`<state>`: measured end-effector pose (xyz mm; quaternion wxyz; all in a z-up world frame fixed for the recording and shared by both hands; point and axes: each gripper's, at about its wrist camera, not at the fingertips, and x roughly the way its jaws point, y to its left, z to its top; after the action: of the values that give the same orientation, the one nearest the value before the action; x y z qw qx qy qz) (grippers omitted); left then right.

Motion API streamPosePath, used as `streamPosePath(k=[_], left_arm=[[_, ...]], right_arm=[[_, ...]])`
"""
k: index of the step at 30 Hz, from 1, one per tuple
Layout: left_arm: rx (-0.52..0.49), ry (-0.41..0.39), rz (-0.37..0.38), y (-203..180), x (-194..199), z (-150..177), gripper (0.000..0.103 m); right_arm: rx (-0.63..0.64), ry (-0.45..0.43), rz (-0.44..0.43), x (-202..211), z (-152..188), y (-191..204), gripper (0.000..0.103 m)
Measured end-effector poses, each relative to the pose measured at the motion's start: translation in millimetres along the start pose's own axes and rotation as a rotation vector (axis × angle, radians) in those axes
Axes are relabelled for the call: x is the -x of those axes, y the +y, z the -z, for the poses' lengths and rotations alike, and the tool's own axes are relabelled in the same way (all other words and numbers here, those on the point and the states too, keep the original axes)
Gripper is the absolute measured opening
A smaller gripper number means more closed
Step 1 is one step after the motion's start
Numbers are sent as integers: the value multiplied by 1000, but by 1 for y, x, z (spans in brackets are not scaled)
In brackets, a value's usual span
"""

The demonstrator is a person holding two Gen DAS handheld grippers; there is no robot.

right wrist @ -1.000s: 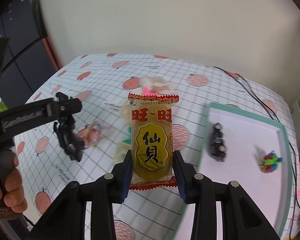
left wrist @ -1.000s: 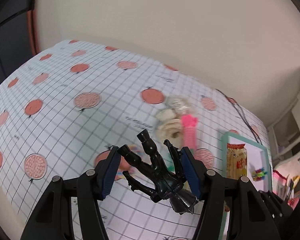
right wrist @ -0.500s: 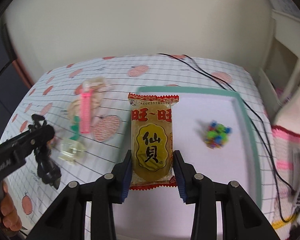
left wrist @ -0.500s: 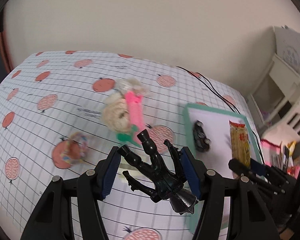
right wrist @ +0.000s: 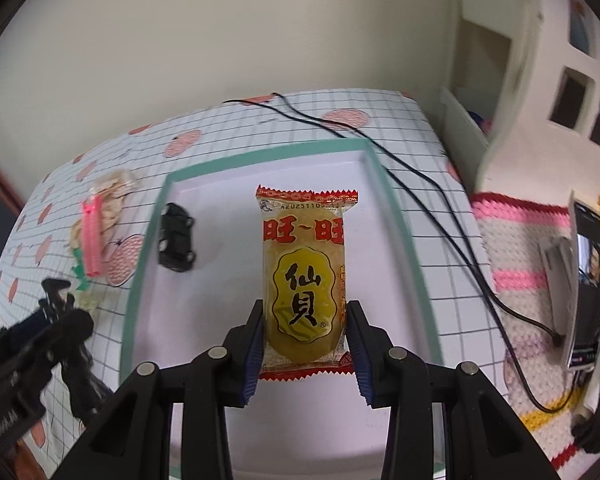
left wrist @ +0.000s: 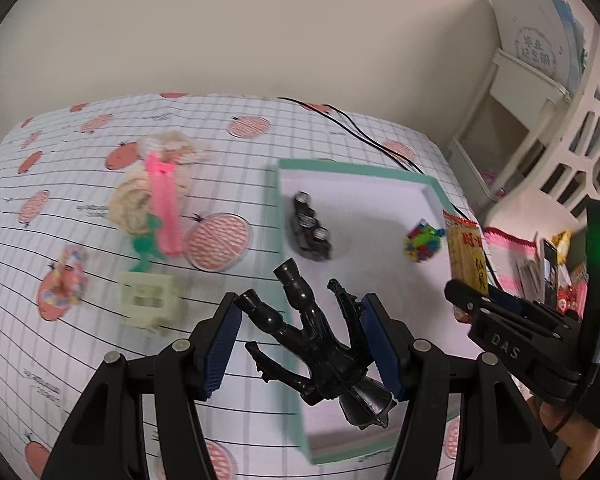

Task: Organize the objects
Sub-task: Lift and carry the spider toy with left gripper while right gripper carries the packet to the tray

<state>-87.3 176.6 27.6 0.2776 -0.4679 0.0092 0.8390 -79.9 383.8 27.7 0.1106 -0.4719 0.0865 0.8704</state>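
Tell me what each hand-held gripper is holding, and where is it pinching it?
The left hand-held gripper pinches the black toy figure around its middle. The right hand-held gripper pinches the yellow snack packet by its lower sides.

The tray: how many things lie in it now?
2. A black toy car lies near the left wall of the tray, and a small coloured block toy lies toward its right side. The held items may hide more.

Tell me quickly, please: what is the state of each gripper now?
Left gripper: closed on the black figure.
Right gripper: closed on the snack packet, above the tray.
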Motion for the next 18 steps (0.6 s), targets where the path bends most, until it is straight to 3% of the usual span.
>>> streamPosePath(k=[9,18], left_arm=[[-76,49,2,-34,-16,11,63],[-18,118,-3,-28,-31,16,63]], right_arm=[[-10,27,14,-6,4,-3,41],[-4,90,25,-16,10,1,41]])
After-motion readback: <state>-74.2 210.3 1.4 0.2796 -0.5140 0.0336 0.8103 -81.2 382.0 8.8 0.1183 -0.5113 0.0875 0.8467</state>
